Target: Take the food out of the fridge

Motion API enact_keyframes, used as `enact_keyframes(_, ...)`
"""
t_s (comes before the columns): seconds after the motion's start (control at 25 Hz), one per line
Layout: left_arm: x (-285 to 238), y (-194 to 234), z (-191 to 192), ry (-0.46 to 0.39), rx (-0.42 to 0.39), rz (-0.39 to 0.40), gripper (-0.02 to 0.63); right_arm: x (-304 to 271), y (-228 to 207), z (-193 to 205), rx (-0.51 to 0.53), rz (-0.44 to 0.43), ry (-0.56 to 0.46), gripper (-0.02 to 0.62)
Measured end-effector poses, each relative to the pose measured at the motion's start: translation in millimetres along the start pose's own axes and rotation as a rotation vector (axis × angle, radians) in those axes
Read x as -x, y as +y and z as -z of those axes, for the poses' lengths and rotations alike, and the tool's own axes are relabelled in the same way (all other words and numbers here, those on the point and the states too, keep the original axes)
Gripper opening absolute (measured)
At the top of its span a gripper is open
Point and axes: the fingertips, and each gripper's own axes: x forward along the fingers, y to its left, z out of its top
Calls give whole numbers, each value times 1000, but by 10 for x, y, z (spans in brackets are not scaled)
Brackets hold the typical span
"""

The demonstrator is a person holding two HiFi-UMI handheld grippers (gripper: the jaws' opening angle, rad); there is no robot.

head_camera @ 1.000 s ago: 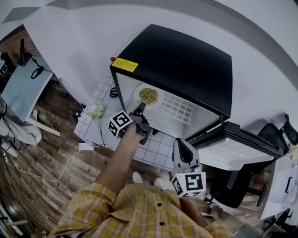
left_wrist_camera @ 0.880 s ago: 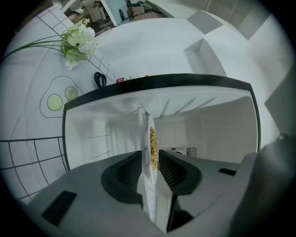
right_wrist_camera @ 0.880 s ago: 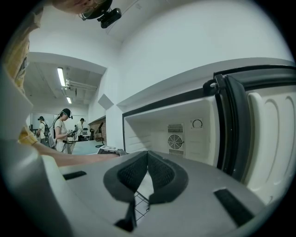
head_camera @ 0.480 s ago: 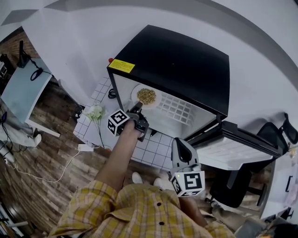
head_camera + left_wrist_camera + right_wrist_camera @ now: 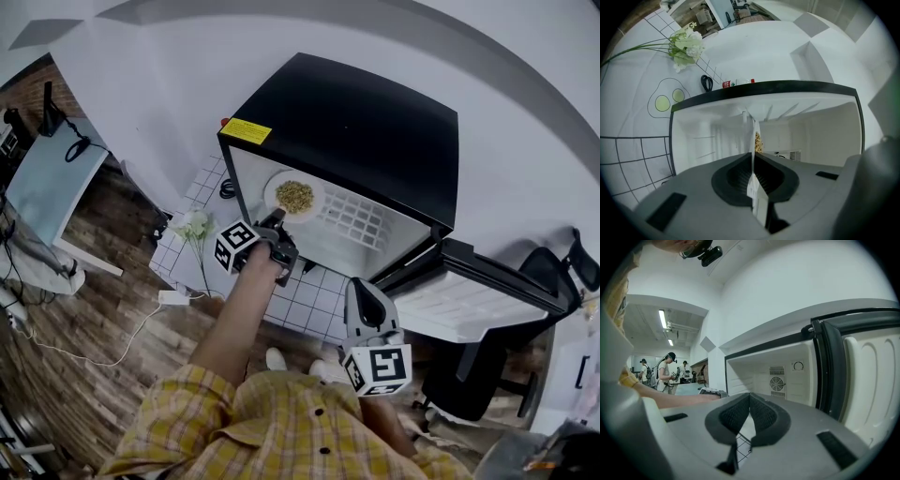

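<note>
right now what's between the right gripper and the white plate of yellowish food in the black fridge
Head view: only bare white tiled mat and the fridge's white wire shelf; the left gripper, jaws just closed on the plate, stands aside.

Head view overhead, gripper views facing fridge (image 5: pixel 356 122)

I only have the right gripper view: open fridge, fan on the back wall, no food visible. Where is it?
Observer: The food sits on a plate inside the fridge, at its left side in the head view.
Operator: Does the left gripper have it?
Observer: Yes. The left gripper has just been closing its jaws and now clamps the plate's near rim.
Operator: Anything beside the fridge to avoid?
Observer: Flowers lie on the tiled mat, at the left of it in the head view.
</note>
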Motion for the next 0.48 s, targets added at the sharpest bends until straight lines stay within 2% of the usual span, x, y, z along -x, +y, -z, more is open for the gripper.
enact_keyframes(0.48,316,-283,110,-32,28,65,18,58,90,37,1,-34,7,6)
